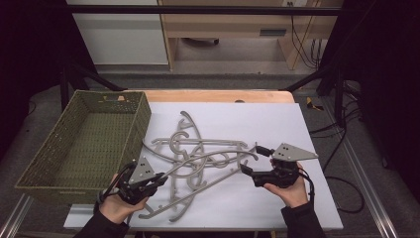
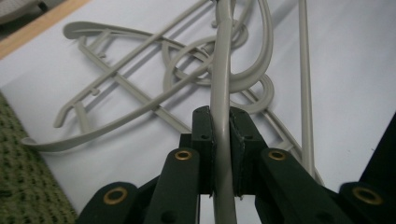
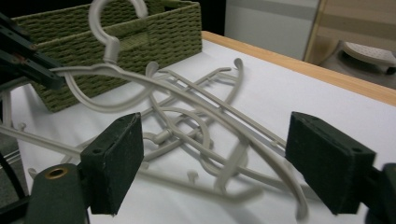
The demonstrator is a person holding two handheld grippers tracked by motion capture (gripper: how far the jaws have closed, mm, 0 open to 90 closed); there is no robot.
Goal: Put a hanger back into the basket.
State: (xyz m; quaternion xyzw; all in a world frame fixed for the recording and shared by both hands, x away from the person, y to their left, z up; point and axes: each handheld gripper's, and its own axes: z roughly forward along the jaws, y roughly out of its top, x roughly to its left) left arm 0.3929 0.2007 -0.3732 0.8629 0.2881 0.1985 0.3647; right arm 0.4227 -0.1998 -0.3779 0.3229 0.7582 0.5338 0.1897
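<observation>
High view: grey hangers (image 1: 198, 156) lie tangled on the white tabletop (image 1: 307, 198) beside the basket (image 1: 84, 144). Left gripper view: fingers (image 2: 203, 140) clamped on a hanger arm (image 2: 220, 93). Right gripper view: fingers (image 3: 116, 158) apart, holding nothing, hangers beyond.

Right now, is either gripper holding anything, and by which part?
The left gripper is shut on a grey hanger, clamping one end of its curved shoulder arm. The right gripper is open, holding nothing.
</observation>
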